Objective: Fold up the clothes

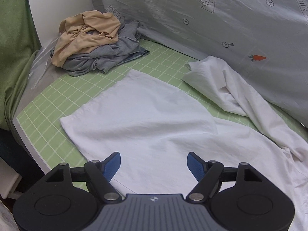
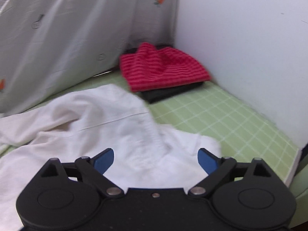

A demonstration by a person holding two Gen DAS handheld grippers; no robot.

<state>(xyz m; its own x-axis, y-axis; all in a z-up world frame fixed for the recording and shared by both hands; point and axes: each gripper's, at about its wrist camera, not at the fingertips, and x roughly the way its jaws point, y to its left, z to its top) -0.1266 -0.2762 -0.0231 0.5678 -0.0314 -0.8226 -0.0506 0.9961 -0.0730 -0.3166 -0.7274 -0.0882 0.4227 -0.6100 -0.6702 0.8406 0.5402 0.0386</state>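
A green gridded mat (image 1: pixel 57 96) covers the work surface, with white board walls at both ends and a grey printed sheet (image 1: pixel 211 19) (carrots and arrows on it) hanging along the far side.

At the far left corner sits one loose pile: a tan garment (image 1: pixel 86 36) on top of a grey garment (image 1: pixel 107 57), two pieces that look unfolded. In the middle lies the single white long-sleeved garment (image 1: pixel 154 119), the one being folded, spread across the mat with one part already turned over flat and a sleeve (image 1: pixel 240 96) trailing toward the far right against the sheet. The left gripper (image 1: pixel 154 163) hovers over its near edge, jaws wide apart and holding nothing. The right gripper (image 2: pixel 156 159) also stands wide, nothing between its blue pads, above a bunched part of the same garment. In the far right corner is one finished stack: a red striped garment (image 2: pixel 161 67) on a black garment (image 2: pixel 169 92).

The risks I see: the bunched cloth near the right gripper could be pinched in several layers at once, dragging the flat fold askew; the trailing sleeve may snag on the sheet and pull the fold open.
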